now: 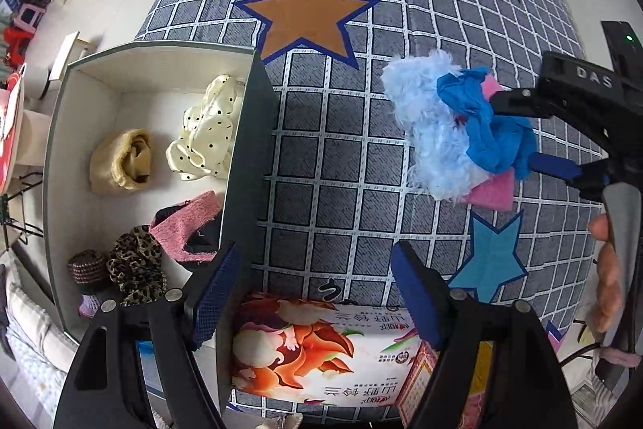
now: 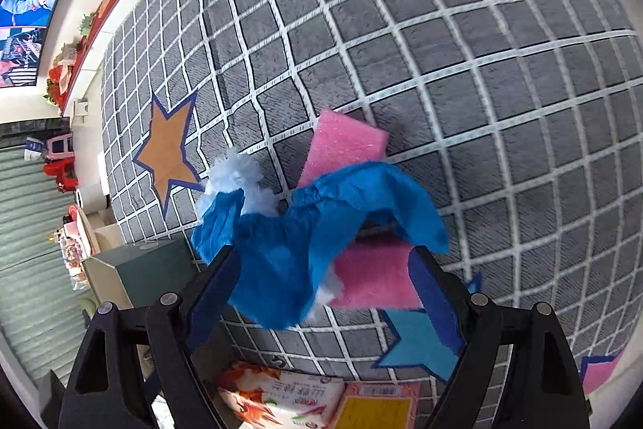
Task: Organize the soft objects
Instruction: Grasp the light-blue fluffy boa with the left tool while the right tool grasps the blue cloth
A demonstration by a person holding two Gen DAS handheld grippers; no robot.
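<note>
Five soft items lie in the open white-lined box (image 1: 80, 99); a crumpled blue cloth (image 2: 289, 252), fluffy pale-blue piece (image 1: 426, 131) and pink foam blocks (image 2: 341, 147) remain on the checked mat (image 1: 361, 167), with the right gripper (image 2: 321, 292) open around the cloth and the left gripper (image 1: 317, 292) open and empty.

Colours across the checked mat

Grey mat (image 1: 361, 147) with white grid, orange star (image 1: 305, 19) upper centre; right, a blue cloth (image 1: 490, 131), pale-blue fluff (image 1: 426, 123), pink sponge (image 1: 494, 191); left, a cream black-dotted scrunchie (image 1: 205, 131).
</note>
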